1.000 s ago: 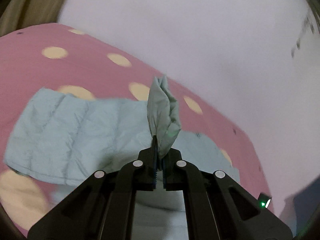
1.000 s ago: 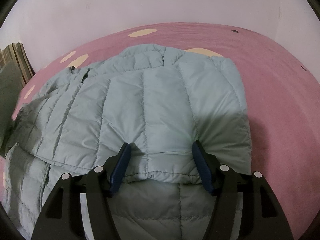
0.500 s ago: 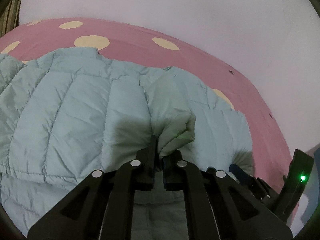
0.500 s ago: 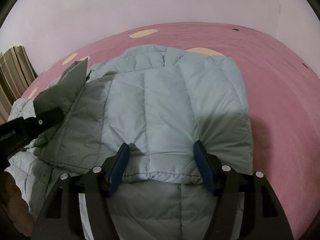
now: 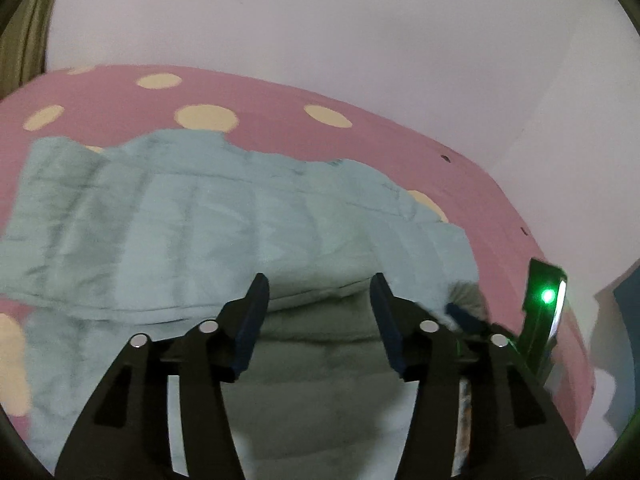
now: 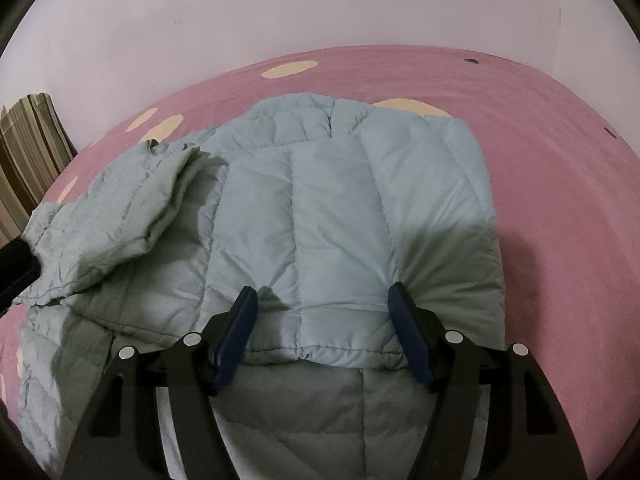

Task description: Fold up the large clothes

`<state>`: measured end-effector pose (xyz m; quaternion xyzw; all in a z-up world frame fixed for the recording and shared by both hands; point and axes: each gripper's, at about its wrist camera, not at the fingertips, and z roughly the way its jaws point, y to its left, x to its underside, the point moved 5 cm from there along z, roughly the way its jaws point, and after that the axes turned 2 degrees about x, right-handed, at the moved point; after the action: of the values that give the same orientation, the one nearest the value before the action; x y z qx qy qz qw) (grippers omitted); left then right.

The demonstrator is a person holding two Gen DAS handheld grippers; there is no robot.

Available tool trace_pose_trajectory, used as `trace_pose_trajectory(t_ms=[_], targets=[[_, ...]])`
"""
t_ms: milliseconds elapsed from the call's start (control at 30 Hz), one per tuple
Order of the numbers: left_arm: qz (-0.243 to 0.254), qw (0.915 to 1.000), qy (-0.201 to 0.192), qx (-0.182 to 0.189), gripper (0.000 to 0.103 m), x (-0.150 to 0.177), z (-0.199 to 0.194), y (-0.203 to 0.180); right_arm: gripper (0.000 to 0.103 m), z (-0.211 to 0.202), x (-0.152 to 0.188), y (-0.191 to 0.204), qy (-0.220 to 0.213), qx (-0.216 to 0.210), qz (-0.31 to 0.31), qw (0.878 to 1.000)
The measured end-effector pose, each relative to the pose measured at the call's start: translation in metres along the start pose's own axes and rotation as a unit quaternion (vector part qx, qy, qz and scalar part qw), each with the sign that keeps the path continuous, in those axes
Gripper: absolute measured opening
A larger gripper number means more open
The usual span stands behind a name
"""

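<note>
A pale blue quilted puffer jacket (image 6: 340, 208) lies on a pink bed with cream dots (image 6: 560, 200). Its near hem is folded up over the body. My right gripper (image 6: 324, 304) is open, its fingers resting on either side of the folded edge. A crumpled sleeve (image 6: 120, 216) lies on the jacket's left side. In the left wrist view the jacket (image 5: 224, 224) is spread across the bed, and my left gripper (image 5: 320, 292) is open and empty just above the folded edge. The right gripper's body (image 5: 540, 320) with a green light shows at its right.
A white wall (image 6: 320, 4) runs behind the bed. A striped cloth or curtain (image 6: 28, 152) hangs at the far left. Bare pink bed cover (image 5: 520, 240) lies to the right of the jacket.
My left gripper carried the pinched sleeve across over the jacket, then opened and let it drop on the jacket's left side. The right gripper stayed open in place.
</note>
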<state>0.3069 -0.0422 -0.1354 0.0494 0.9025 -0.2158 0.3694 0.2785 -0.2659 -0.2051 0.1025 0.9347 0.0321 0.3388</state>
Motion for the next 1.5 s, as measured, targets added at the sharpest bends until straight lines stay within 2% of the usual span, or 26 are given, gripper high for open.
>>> trace_pose_trajectory(t_ms=[67, 233, 367, 500, 533, 567, 600, 633, 667, 733, 900, 1033, 1233, 1500], targets=[[0.004, 0.9997, -0.011, -0.02, 0.056, 0.002, -0.013, 0.016, 0.067, -0.008, -0.002, 0.002, -0.002, -0.008, 0.01, 1.0], [-0.008, 0.9968, -0.031, -0.074, 0.057, 0.002, -0.044, 0.07, 0.067, -0.024, -0.018, 0.03, -0.006, -0.07, 0.036, 0.997], [-0.038, 0.9928, -0.044, -0.105, 0.058, 0.003, -0.063, 0.112, 0.067, -0.015, -0.032, 0.059, 0.012, -0.107, 0.046, 0.993], [-0.063, 0.9883, -0.053, -0.128, 0.058, 0.005, -0.075, 0.147, 0.067, 0.005, -0.039, 0.083, 0.032, -0.121, 0.053, 0.991], [-0.069, 0.9874, -0.053, -0.132, 0.058, 0.006, -0.076, 0.154, 0.061, 0.012, -0.039, 0.09, 0.044, -0.127, 0.056, 0.989], [-0.074, 0.9868, -0.053, -0.134, 0.058, 0.007, -0.079, 0.159, 0.044, 0.017, -0.037, 0.093, 0.052, -0.131, 0.056, 0.988], [-0.079, 0.986, -0.052, -0.137, 0.058, 0.009, -0.08, 0.165, 0.036, 0.022, -0.036, 0.1, 0.062, -0.133, 0.054, 0.988], [-0.083, 0.9854, -0.05, -0.14, 0.058, 0.01, -0.08, 0.171, 0.022, 0.025, -0.036, 0.103, 0.065, -0.134, 0.05, 0.988], [-0.085, 0.9851, -0.05, -0.141, 0.058, 0.01, -0.081, 0.173, 0.016, 0.025, -0.037, 0.106, 0.064, -0.14, 0.047, 0.987], [-0.089, 0.9845, -0.051, -0.142, 0.058, 0.008, -0.08, 0.178, 0.012, 0.017, -0.04, 0.108, 0.052, -0.141, 0.041, 0.988], [-0.09, 0.9848, -0.054, -0.138, 0.063, -0.001, -0.076, 0.179, 0.01, -0.015, -0.052, 0.083, 0.001, -0.118, 0.037, 0.992], [-0.073, 0.9871, -0.046, -0.135, 0.063, -0.012, -0.057, 0.168, 0.01, -0.026, -0.056, 0.044, -0.011, -0.095, 0.053, 0.994], [-0.048, 0.9896, -0.022, -0.134, 0.063, -0.015, -0.026, 0.15, 0.01, -0.017, -0.047, -0.01, 0.002, -0.065, 0.081, 0.995], [-0.032, 0.9829, 0.034, -0.178, 0.063, -0.002, 0.015, 0.157, 0.011, 0.008, -0.028, -0.027, 0.027, -0.053, 0.077, 0.995]])
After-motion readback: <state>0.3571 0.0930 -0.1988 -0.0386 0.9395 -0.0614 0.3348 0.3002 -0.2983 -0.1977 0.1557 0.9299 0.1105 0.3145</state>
